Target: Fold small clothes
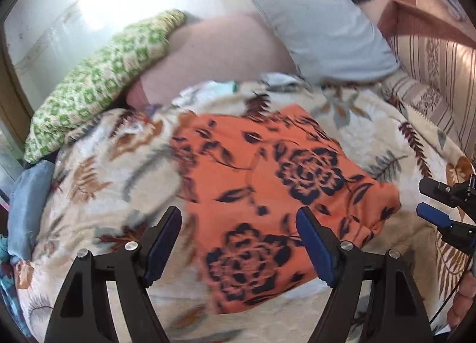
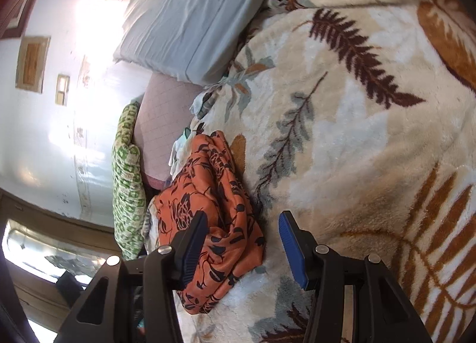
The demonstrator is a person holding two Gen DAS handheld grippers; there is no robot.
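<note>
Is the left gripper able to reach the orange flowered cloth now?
Probably yes. The left gripper hangs just over the orange flowered cloth on the fern-print blanket, jaws open, with nothing in between.

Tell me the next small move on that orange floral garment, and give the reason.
Probably bring the left gripper down onto the near edge of the orange floral garment and close on it. Both the left and the right gripper are open and hold nothing, and the garment lies bunched, not squared, on the leaf-print blanket.
</note>
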